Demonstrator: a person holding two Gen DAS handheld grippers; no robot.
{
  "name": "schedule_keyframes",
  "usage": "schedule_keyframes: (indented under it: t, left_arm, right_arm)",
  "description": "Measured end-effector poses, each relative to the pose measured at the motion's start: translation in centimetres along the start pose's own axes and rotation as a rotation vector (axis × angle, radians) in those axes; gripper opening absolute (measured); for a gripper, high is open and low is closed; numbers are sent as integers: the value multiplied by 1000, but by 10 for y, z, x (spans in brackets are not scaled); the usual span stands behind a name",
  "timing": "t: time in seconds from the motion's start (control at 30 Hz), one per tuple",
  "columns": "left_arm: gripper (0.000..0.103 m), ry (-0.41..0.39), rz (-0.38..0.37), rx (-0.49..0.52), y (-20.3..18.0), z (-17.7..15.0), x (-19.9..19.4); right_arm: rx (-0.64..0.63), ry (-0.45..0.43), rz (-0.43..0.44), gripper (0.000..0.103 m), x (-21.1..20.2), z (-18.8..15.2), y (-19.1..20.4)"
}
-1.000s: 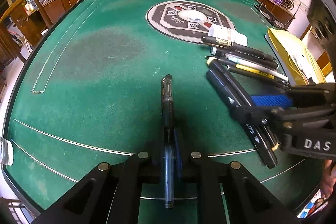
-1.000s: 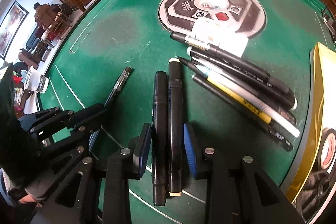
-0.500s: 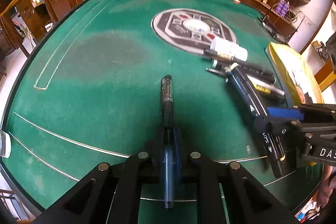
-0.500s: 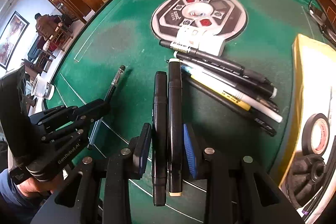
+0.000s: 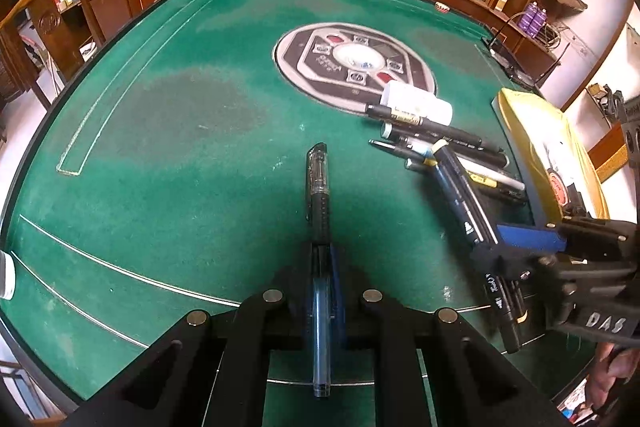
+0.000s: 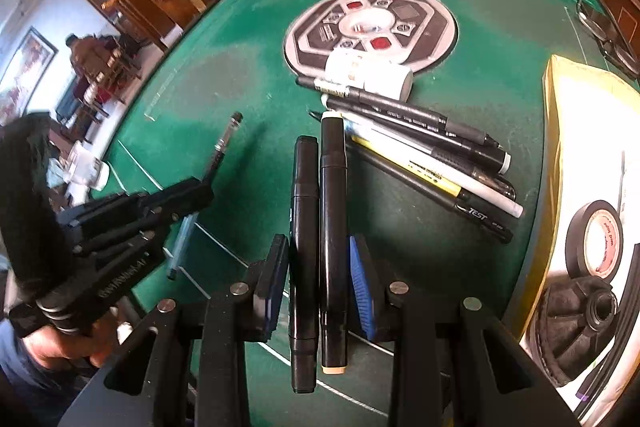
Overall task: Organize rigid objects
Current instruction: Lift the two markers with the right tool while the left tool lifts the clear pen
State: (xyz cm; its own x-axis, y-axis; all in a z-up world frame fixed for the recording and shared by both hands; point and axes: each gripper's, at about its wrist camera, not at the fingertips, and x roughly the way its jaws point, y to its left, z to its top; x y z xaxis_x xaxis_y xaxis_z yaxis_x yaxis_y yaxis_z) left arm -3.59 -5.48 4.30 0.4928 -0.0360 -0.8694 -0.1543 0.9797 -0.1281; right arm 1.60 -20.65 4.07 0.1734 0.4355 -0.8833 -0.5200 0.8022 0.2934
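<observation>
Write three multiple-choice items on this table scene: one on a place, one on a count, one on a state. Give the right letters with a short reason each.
1. Where does the white bottle lie?
A. inside the yellow box
B. at the near edge of the round centre panel, beside the pile of pens
C. between the left tongs

2. How many markers do the right tongs hold?
A. one
B. two
C. four

3. What is the state of the left tongs?
A. wide open, nothing between them
B. shut on a pen
C. shut on a roll of tape

Answers:
1 B, it rests against the round centre panel, touching the pile of pens.
2 B, two black markers sit side by side between the pads.
3 B, a clear pen is pinched between them.
</observation>
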Motion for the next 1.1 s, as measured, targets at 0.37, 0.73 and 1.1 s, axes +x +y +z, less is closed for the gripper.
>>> schedule_keyframes:
  t: [0.37,0.73,1.1]
  left_arm:
    - [10,42,21,-8,6,-5,14]
    - [10,42,24,0,5,-2,18]
    - [10,32,18,9,6,-5,17]
  right_arm:
    - [-21,35,-4,31,14,-8,1]
    - [-27,34,-28,23,14,-6,-2]
    - [-72,53,-84,15,19,-12,3]
